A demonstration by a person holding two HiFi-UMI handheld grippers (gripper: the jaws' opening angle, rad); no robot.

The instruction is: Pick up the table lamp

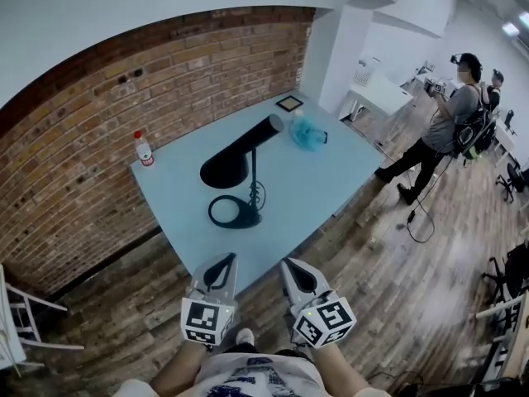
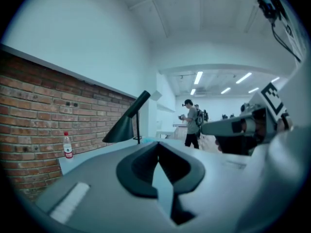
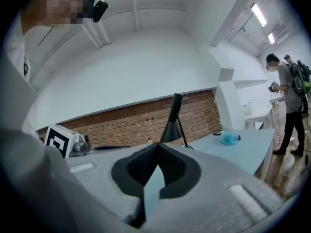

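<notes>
A black table lamp (image 1: 240, 160) with a cone shade, thin stem and ring base stands on the pale blue table (image 1: 326, 172). In the left gripper view the lamp (image 2: 127, 123) rises beyond the jaws; the right gripper view has the lamp (image 3: 173, 120) ahead too. My left gripper (image 1: 221, 263) and right gripper (image 1: 293, 270) hang side by side short of the table's near edge, well apart from the lamp. Both have their jaws shut with nothing between them.
A small bottle with a red label (image 1: 144, 150) stands at the table's left corner by the brick wall (image 1: 74, 164). A blue cloth (image 1: 309, 133) and a small framed square (image 1: 289, 102) lie at the far end. A person (image 1: 442, 126) stands on the wooden floor to the right.
</notes>
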